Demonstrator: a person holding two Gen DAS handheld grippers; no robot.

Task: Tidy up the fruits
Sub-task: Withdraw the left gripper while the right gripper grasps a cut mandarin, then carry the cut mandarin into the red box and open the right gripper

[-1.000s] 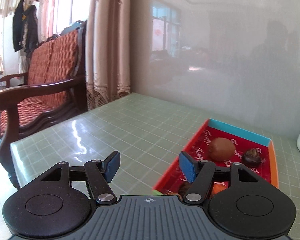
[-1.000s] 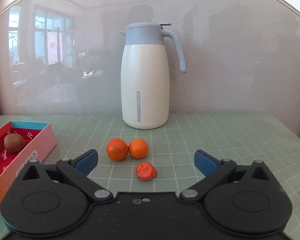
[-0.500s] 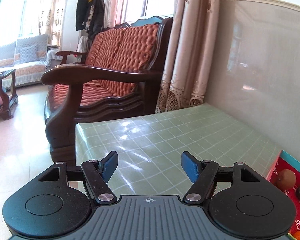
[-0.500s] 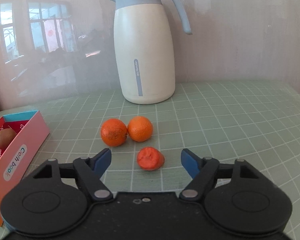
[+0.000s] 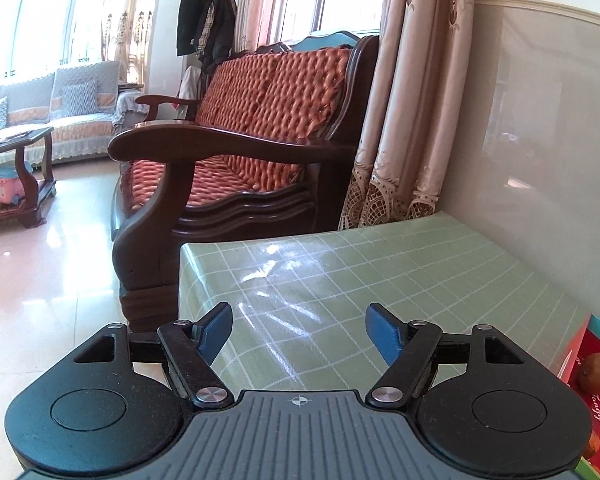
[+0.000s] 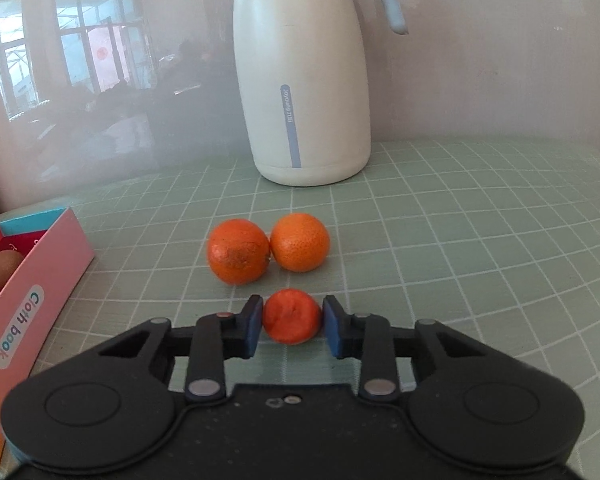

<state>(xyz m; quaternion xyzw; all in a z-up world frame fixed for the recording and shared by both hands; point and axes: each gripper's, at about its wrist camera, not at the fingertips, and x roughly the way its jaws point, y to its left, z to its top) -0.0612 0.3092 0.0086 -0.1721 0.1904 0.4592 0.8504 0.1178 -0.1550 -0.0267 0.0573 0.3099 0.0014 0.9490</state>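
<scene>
My right tongs (image 6: 292, 326), wide a moment ago, have closed on the small tangerine (image 6: 291, 316), seemingly gripped and ready for the box (image 6: 36, 280); left tongs (image 5: 300, 334) stay open, empty.

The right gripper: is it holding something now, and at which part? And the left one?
The right gripper grips the small orange fruit at its two opposite sides. The left gripper is open and empty.
</scene>
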